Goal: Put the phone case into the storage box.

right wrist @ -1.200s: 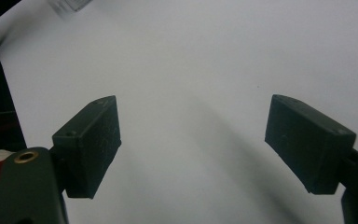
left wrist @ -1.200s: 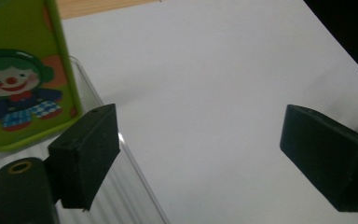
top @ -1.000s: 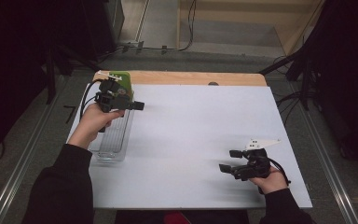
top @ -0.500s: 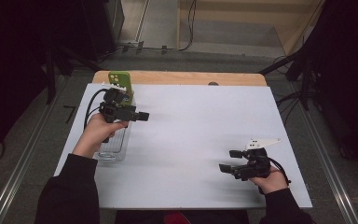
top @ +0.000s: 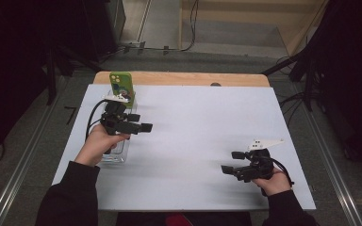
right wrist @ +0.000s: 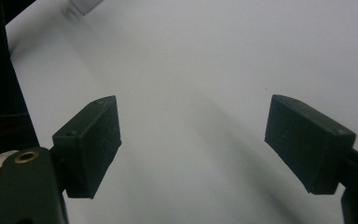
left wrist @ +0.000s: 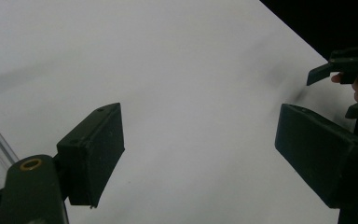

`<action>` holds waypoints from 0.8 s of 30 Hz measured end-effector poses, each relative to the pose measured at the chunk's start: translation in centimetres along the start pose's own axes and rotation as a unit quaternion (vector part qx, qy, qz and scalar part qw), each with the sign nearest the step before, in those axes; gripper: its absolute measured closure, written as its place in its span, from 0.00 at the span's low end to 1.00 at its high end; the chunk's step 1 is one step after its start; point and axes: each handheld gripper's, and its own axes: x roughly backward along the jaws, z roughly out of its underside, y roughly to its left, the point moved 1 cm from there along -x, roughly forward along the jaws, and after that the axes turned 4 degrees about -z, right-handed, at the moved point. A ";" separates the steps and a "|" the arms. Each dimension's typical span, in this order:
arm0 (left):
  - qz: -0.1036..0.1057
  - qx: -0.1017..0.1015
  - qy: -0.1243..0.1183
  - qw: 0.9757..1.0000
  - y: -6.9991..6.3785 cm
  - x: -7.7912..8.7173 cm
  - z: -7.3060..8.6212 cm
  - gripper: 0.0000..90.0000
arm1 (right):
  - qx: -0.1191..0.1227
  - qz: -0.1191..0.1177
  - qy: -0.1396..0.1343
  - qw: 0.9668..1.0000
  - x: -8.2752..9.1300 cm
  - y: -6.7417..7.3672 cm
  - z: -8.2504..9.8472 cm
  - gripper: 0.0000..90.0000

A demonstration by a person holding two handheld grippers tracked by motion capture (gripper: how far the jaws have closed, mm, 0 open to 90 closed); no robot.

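From above, the left gripper (top: 141, 122) hovers with jaws spread and empty over a clear tray (top: 115, 153), a green phone (top: 121, 84) just behind; the right gripper (top: 231, 162), likewise spread, faces bare white table (right wrist: 191, 70)

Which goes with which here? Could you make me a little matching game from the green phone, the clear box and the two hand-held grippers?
1. green phone
2. clear plastic box
3. left gripper
4. right gripper

a. near right of the white table, jaws open
b. upright at the far left edge
c. partly under the left hand
d. open above the table's left side

Pairs: 1-b, 2-c, 3-d, 4-a
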 end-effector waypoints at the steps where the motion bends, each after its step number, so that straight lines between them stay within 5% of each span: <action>1: 0.001 -0.004 0.000 1.000 -0.2 0.0 0.2 0.18 | 0.000 -0.001 0.000 1.000 0.0 0.0 0.0 0.18; 13: 0.017 -0.018 -0.009 1.000 -1.7 -0.2 2.6 0.18 | -0.006 -0.006 0.001 1.000 0.1 0.0 -0.1 0.18; 24: -0.002 -0.022 -0.028 0.999 -2.3 -0.1 4.6 0.18 | -0.006 -0.007 0.000 1.000 0.2 0.1 -0.1 0.18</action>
